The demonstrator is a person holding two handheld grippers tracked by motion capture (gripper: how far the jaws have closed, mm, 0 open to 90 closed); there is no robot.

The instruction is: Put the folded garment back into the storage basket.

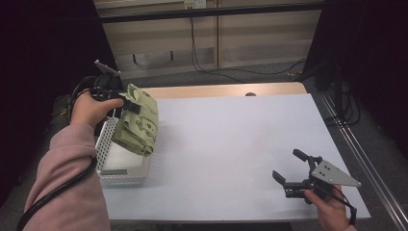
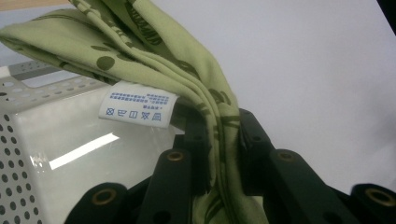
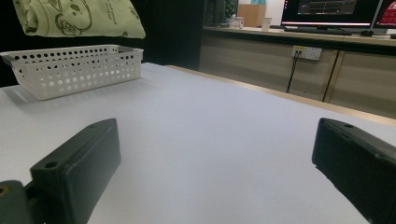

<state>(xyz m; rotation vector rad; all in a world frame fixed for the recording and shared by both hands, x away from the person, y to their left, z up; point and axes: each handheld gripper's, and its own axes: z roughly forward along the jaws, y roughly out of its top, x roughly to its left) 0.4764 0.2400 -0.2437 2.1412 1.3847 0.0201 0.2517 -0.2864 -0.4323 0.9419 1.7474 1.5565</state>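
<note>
High view, left of frame: green printed cloth [image 1: 138, 120], folded, hanging above white perforated basket [image 1: 107, 139]. Left gripper [image 2: 219, 149] clamped on bunched layers beside the care label [image 2: 137, 103]. Right gripper [image 1: 291, 168] lower right, jaws apart, empty. Likely light, limp, non-fragile; grip gathered folds.

High view: above the near table [image 1: 231, 159] edge, facing forward and down.
Left gripper view: close along its jaws, cloth [image 2: 187, 88] just ahead.
Right gripper view: low over the table, level.
Shared: basket [image 3: 74, 70], cloth, table.
</note>
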